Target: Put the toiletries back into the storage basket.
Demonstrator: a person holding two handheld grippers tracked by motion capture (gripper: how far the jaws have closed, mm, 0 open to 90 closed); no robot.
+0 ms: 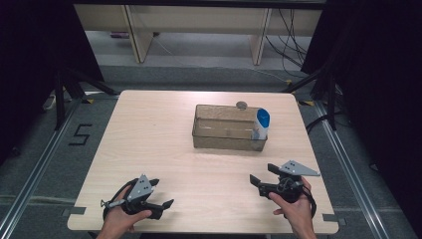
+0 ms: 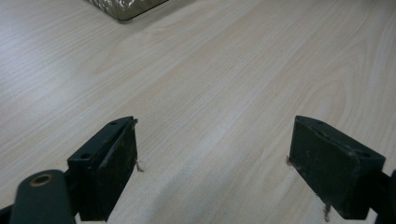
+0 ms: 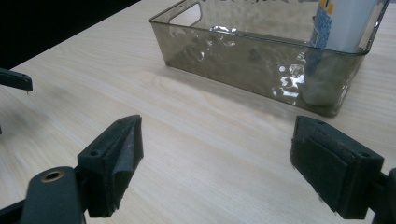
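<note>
Both the left gripper (image 1: 160, 196) and right gripper (image 1: 263, 174) rest jaws apart and empty, well short of the clear bin (image 1: 224, 142), whose end wall props a white bottle (image 1: 262, 123) upright.

A light wood-grain table (image 1: 164, 144) with rounded corners stands on a grey floor (image 1: 30, 149); its near edge has a small notch at each corner. A smoky, translucent plastic bin (image 1: 226, 133) rests directly on the tabletop, toward the far right of centre, its long side running across the table. The bin is rectangular with handle cut-outs in its end walls. A small round grey object (image 1: 242, 105) lies on the table just beyond the bin's far wall; what it is cannot be told. The near half of the tabletop shows bare wood grain.
</note>
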